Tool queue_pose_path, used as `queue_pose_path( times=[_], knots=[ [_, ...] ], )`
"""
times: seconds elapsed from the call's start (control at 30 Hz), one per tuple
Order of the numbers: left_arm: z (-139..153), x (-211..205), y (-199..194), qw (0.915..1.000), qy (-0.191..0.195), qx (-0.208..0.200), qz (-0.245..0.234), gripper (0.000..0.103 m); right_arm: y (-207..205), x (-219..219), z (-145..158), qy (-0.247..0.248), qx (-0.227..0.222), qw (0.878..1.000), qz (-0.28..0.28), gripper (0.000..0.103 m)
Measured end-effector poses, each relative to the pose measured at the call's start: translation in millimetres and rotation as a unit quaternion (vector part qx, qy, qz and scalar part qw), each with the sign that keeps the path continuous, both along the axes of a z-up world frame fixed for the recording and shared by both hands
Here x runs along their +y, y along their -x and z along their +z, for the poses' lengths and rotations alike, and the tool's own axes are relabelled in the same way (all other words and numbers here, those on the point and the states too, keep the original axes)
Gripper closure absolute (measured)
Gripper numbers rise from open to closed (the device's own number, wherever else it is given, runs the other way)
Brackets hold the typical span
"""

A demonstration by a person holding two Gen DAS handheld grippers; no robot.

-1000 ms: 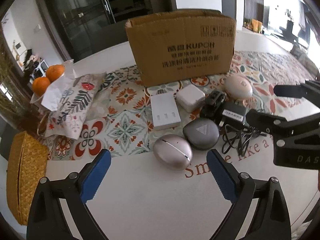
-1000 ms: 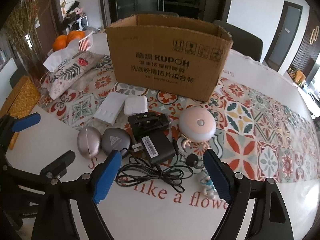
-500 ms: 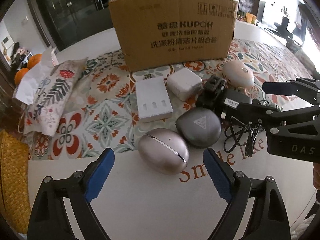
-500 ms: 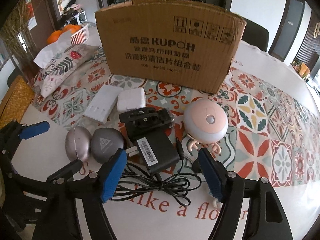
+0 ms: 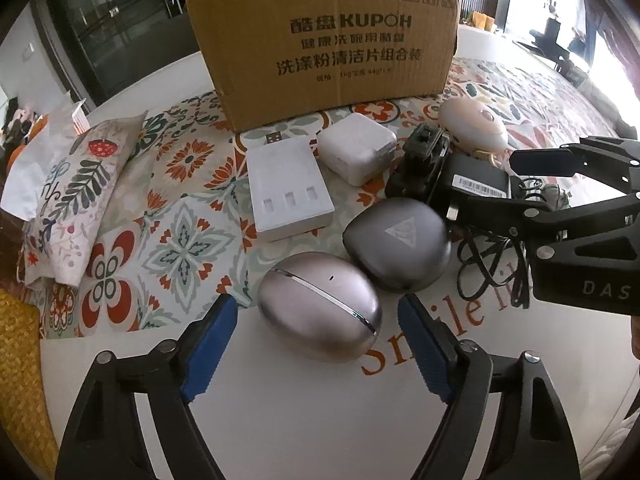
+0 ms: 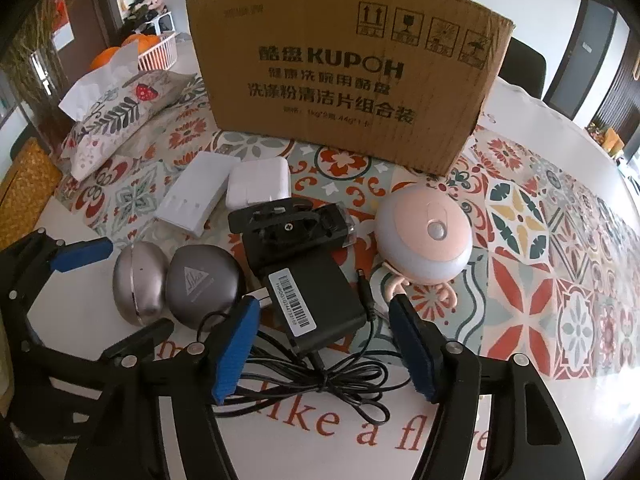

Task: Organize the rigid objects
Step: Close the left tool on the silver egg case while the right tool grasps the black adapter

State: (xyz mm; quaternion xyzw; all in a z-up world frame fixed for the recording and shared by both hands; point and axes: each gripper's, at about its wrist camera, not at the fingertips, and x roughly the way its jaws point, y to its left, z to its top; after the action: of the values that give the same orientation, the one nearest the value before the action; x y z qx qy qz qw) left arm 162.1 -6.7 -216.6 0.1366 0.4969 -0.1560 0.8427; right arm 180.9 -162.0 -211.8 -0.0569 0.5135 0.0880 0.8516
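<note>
My left gripper is open, its blue pads on either side of a silver-pink egg-shaped case, not touching it. A grey case with a triangle logo lies just behind. My right gripper is open over a black power adapter and its coiled cable. A black clamp-like device, a pink round lamp, a white flat charger and a white cube adapter lie in front of the cardboard box.
A floral pouch with tissue lies at the left. A woven yellow basket stands at the left table edge. Oranges in a white basket sit far left. The patterned runner stretches to the right.
Both grippers have moved forward and down toward the objects. The left one now straddles the egg-shaped case; the right one hangs over the black adapter.
</note>
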Motion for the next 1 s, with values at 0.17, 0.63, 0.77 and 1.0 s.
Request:
queue_pose_path(
  times=[0.17, 0.63, 0.77, 1.0],
  knots=[
    [-4, 2, -2, 1.0000, 0.002, -0.003, -0.004, 0.023, -3, 1, -4, 0.000, 0.002, 1.000, 0.000, 0.039],
    [-7, 3, -7, 0.9997, 0.023, -0.002, -0.012, 0.040, -5, 6, -11, -0.007, 0.014, 1.000, 0.005, 0.055],
    [-6, 4, -6, 0.9996, 0.026, -0.004, -0.007, 0.040, -5, 6, -11, -0.009, 0.015, 1.000, 0.005, 0.056],
    [9, 7, 0, 0.9991, 0.039, -0.017, 0.001, 0.040, 2, 5, -7, -0.023, 0.020, 1.000, -0.001, 0.057]
  ],
)
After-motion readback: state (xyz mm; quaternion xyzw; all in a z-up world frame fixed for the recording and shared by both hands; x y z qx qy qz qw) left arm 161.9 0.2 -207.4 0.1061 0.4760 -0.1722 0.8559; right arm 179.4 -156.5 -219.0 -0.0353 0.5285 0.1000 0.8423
